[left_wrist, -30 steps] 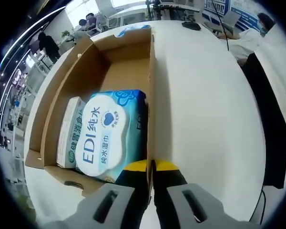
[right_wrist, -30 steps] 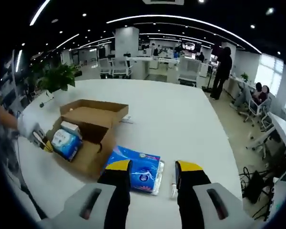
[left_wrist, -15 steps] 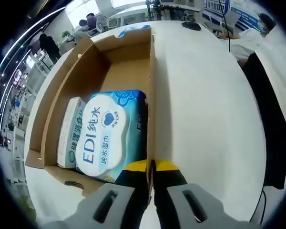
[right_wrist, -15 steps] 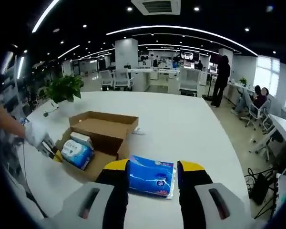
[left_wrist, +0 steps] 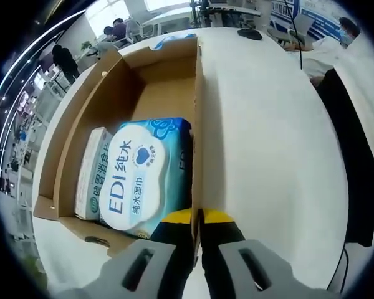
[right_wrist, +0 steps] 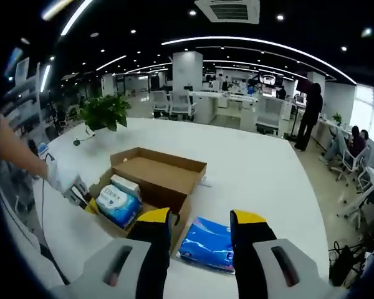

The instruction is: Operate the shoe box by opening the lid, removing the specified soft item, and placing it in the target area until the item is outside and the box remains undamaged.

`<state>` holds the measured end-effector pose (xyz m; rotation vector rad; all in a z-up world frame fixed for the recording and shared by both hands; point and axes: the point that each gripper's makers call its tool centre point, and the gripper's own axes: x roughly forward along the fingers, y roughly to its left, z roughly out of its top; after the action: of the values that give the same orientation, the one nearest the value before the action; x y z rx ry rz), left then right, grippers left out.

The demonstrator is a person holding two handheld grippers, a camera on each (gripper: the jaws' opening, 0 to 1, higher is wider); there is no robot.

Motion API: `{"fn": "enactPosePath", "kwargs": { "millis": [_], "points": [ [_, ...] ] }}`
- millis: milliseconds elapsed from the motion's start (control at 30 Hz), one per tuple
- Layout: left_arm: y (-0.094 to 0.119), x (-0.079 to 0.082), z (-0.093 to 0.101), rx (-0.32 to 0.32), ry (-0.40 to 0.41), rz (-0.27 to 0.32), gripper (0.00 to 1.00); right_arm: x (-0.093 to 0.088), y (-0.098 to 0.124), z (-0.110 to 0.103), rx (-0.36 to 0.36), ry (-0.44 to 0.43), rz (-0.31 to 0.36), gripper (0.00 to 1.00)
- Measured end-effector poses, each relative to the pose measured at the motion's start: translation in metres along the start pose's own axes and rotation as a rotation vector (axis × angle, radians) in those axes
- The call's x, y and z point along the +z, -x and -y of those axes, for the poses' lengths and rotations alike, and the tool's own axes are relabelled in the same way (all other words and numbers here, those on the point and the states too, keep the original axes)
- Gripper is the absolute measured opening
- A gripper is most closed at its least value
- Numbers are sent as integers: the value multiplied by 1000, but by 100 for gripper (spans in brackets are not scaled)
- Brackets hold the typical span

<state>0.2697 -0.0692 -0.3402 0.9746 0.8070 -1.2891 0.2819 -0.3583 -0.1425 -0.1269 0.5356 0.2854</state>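
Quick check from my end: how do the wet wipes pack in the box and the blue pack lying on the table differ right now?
The wet wipes pack sits inside the open shoe box, beside a slimmer white carton; the blue pack lies outside on the white table, next to the box. The wipes pack is pale teal with a white label printed "EDI"; the blue pack is darker, glossy blue. The left gripper clamps the box wall by the wipes; the right gripper is open above the blue pack. Both are soft packs.
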Motion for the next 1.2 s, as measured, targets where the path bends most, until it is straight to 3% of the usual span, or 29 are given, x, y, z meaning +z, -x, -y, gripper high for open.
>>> {"fn": "enactPosePath", "kwargs": {
  "millis": [100, 433, 500, 767, 1000, 1067, 1200],
  "points": [
    [0, 0, 0, 0, 1, -1, 2, 2, -4, -6, 18, 54, -13, 36],
    [-1, -1, 0, 0, 0, 1, 2, 9, -22, -27, 74, 107, -31, 34],
    [-1, 0, 0, 0, 0, 0, 2, 9, -28, -34, 103, 166, -50, 34],
    [-1, 0, 0, 0, 0, 1, 2, 27, -43, -36, 121, 210, -13, 34],
    [-1, 0, 0, 4, 2, 3, 2, 22, -60, -51, 167, 289, -59, 32],
    [-1, 0, 0, 7, 3, 4, 2, 16, -66, -53, 173, 285, -87, 32],
    [0, 0, 0, 9, 4, 5, 2, 16, -71, -64, 202, 277, -82, 31]
  ]
}}
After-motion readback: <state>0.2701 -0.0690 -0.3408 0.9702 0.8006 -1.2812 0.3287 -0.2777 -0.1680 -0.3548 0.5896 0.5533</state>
